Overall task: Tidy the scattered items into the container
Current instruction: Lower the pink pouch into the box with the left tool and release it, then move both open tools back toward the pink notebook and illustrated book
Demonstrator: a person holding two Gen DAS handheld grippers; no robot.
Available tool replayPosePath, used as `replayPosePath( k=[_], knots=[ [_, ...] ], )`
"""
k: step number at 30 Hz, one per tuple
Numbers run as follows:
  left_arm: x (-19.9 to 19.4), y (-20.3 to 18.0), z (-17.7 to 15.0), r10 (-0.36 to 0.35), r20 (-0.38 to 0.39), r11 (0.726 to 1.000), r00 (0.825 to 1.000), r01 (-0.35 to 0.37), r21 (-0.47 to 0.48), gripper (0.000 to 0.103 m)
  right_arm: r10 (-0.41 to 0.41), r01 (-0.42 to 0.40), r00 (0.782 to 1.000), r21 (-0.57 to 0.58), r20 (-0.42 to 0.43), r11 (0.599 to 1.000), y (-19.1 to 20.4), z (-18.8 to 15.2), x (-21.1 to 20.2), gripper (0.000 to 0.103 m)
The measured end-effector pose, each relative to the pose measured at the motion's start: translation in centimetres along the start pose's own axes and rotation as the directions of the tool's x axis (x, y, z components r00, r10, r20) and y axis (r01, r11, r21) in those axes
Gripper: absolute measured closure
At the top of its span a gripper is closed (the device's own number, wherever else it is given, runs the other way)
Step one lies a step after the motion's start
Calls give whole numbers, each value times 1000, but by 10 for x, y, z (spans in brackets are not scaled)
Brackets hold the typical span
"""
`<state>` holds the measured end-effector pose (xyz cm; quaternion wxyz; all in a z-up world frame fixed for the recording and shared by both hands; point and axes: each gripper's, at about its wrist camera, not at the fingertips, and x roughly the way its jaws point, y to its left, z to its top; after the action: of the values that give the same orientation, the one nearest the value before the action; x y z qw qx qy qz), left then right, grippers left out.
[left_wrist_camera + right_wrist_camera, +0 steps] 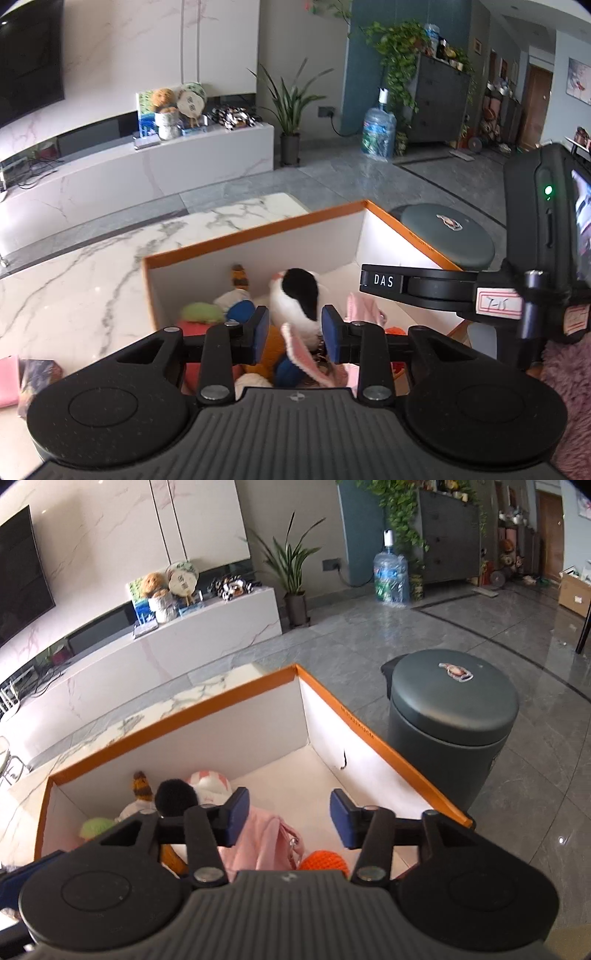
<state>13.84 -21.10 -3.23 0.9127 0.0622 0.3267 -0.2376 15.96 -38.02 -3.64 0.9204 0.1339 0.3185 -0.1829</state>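
Note:
The container is a white box with an orange rim (258, 229) (166, 716) on a marble table. In the left wrist view my left gripper (295, 332) hangs over the box. Its blue pads lie against the sides of a black-and-white plush (295, 299), whose pink ear dangles between them. The same plush (177, 797) shows behind my right gripper's left finger. My right gripper (288, 819) stands open over the box with nothing between its fingers. Below it lie a pink cloth item (258, 845) and an orange knitted ball (325, 862).
More soft toys fill the box's near left corner: a green one (201, 312) and a striped knitted one (240, 277). A grey round bin (450, 701) stands on the floor right of the box. A pink item (7, 380) and a packet (37, 373) lie on the marble table (74, 277).

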Motion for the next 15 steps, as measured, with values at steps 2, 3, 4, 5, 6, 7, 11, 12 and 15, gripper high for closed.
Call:
replayPosePath(
  k=[2,3,4,5,6,7,11,12,15],
  knots=[
    [-9,8,-3,18,10,999,1000,-17,-35,65,-10,10,1000,-2,26,1000,4,-4,-7,47],
    [-13,12,-5,20,6,998,1000,-19,-58,65,-7,6,999,9,32,1000,4,-8,-11,46],
    [-17,17,-6,19,2,997,1000,-19,-78,65,-4,3,999,20,37,1000,4,-11,-15,45],
    [-20,22,-8,18,-1,995,1000,-18,-98,64,-1,-1,999,31,42,1000,4,-15,-18,45],
    [-24,26,-9,16,-5,993,1000,-17,-117,60,2,-4,999,42,47,999,3,-18,-22,45],
    [-28,30,-11,19,-4,991,1000,-19,-131,53,3,-6,999,59,48,998,2,-22,-26,45],
    [-40,38,-20,37,-4,989,999,-37,-146,49,2,-9,995,76,104,997,5,-34,-48,45],
    [-42,39,-23,43,-6,988,999,-43,-146,49,2,-11,993,73,120,997,7,-37,-54,44],
    [-49,43,-32,60,-7,987,998,-60,-151,49,13,-25,988,72,152,997,13,-46,-75,43]
  ],
)
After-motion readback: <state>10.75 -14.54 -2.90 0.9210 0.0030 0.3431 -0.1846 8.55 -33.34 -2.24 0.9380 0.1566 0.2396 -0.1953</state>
